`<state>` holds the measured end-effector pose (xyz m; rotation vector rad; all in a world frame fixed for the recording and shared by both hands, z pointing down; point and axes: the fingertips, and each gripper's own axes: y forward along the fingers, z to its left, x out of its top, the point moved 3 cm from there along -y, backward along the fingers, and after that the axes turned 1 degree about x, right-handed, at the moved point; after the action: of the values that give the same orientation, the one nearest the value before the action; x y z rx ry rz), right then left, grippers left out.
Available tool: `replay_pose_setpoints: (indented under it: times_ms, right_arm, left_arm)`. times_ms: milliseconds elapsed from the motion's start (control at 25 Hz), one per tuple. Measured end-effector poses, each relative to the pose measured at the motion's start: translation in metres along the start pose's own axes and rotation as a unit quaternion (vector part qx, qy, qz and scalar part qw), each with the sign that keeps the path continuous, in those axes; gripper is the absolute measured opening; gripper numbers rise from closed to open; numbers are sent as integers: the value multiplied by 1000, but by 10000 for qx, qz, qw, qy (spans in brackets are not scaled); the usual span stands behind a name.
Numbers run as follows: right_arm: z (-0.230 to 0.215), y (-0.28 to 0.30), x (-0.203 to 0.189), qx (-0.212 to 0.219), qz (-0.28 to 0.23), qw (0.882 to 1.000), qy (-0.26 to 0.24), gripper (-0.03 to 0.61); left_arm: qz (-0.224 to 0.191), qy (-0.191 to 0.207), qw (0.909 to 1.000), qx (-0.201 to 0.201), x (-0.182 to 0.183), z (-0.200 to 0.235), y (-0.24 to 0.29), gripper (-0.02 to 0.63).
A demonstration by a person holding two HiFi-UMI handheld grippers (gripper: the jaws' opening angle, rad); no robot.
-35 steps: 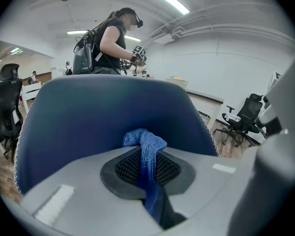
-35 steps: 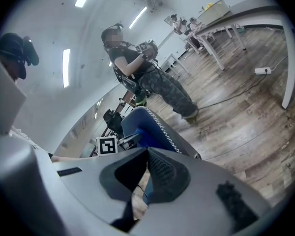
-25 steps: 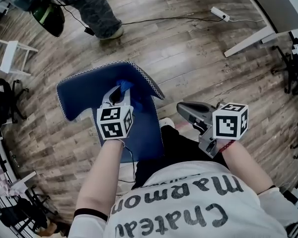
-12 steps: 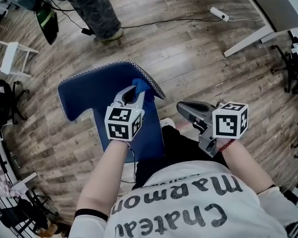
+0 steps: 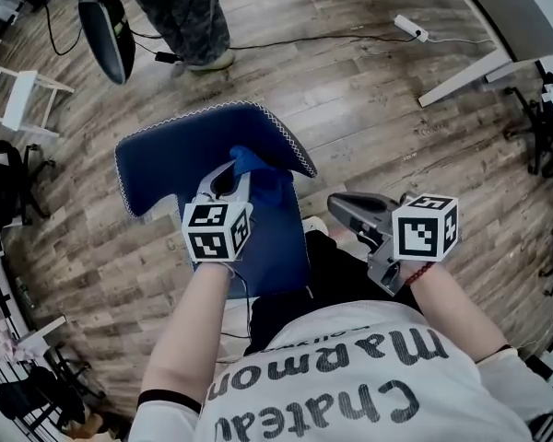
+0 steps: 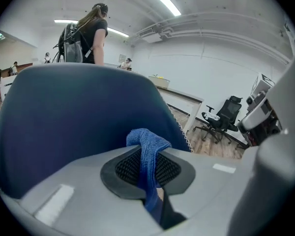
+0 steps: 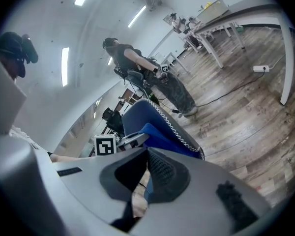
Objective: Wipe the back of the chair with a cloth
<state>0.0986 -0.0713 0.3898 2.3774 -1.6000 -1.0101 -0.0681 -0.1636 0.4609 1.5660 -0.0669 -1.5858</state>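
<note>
The jaws of the left gripper [image 6: 148, 167] pinch a fold of the blue cloth [image 6: 147, 144], which lies against the chair back [image 5: 170, 159] just below its stitched top edge, while the right gripper [image 5: 339, 203], jaws pressed together on nothing, hangs just beside the chair above the wooden floor [image 5: 369, 90].

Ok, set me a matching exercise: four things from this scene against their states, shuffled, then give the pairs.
1 cloth
2 right gripper
3 chair back
4 power strip

a lies on the wooden floor
b pinched in the left gripper
c dark blue, white-stitched edge
d holds nothing, right of the chair back

Pairs: 1-b, 2-d, 3-c, 4-a.
</note>
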Motion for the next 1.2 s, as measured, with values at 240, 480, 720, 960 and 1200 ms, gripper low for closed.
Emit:
replay_pose_setpoints:
  times_ms: [240,480,720,960,1200]
  right_arm:
    - [11,29,-29,206,223,9994,186,15]
    - [11,74,-67,471,466,9962,563,14]
    - [1,113,-97,605,751,9920,821,15]
    - [-13,135,-106,631,919,9898,882,15]
    - [-19,138,-112,601,973,9883,1007,15]
  left_arm:
    - [121,-193,9976,649,-23,54,-31,41]
    - [322,-207,9912,1266,-48,112,-61,41]
    - [359,-320,9802,1919,-64,163,-83,41]
    - [98,-291,9792,2006,-59,179,-75,41]
    - [-2,-256,9823,1855,-54,170,-58,41]
